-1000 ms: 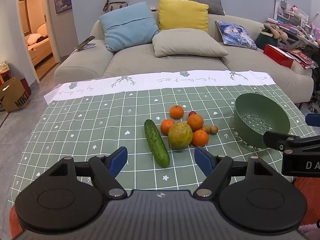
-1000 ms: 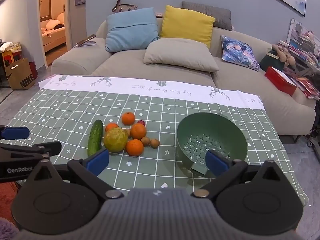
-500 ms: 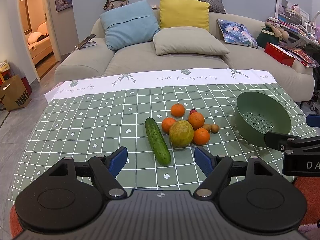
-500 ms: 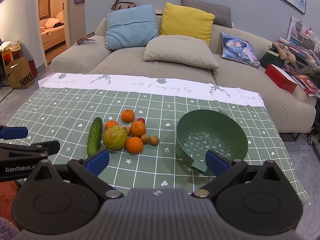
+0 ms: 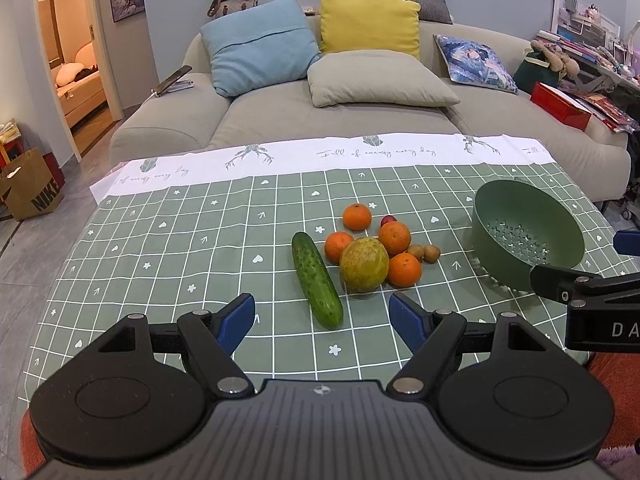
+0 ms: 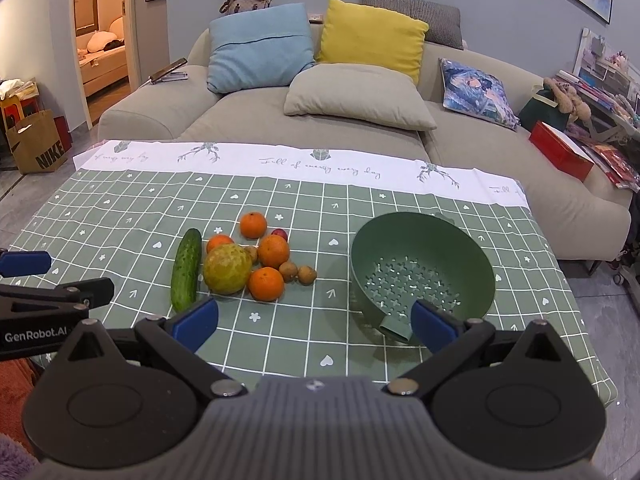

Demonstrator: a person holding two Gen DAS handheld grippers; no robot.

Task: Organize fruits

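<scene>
A grey sofa with cushions sits behind my worktop, which is covered in a green checked cloth. I take the colander as my landmark: it is empty, with nothing sorted into it yet. The fruit pile lies well to its left: a big yellow-green fruit ringed by oranges, two small brown fruits on the side nearest the colander, and a cucumber on the far side. My right claw is wide open and empty, held low in front of the colander. My left claw is likewise spread and empty, facing the cucumber's near end. I judge the first pick is due. I would take an outer orange first, closing across its middle, so the pile does not roll.
</scene>
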